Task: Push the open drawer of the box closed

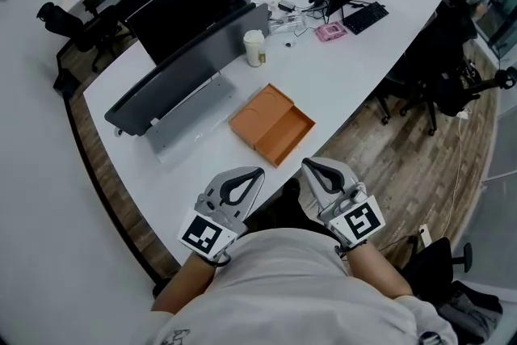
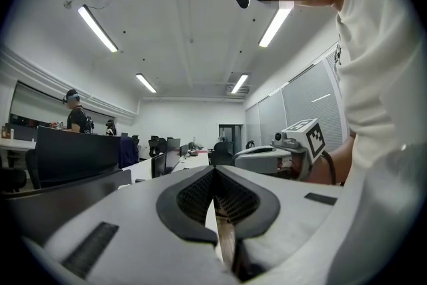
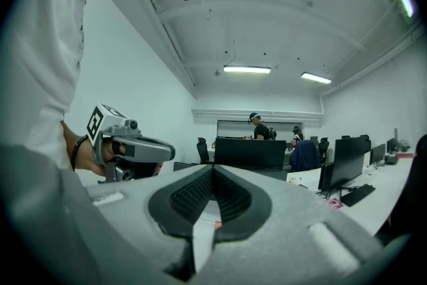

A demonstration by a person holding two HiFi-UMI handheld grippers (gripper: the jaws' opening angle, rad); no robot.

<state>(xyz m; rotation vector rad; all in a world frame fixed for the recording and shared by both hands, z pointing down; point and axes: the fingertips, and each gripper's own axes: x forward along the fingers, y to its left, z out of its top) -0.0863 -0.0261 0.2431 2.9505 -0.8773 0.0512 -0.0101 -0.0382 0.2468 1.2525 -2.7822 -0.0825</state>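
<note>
- The orange box (image 1: 262, 113) is lying on the white surface (image 1: 355, 77) with its drawer (image 1: 288, 135) sticking out
- The left gripper (image 1: 257, 171) is hovering near the person's body, jaws squeezed together, holding nothing
- The right gripper (image 1: 307, 163) is hovering beside it, jaws together too, empty, apart from the box

Box (image 1: 271, 125) matt orange cardbd, table (image 1: 355, 69) smooth white, floor (image 1: 365, 145) wood-look planks

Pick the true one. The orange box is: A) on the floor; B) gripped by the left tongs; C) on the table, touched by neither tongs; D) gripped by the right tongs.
C: the orange box lies on the table, apart from the left tongs and right tongs, both shut and empty.
</note>
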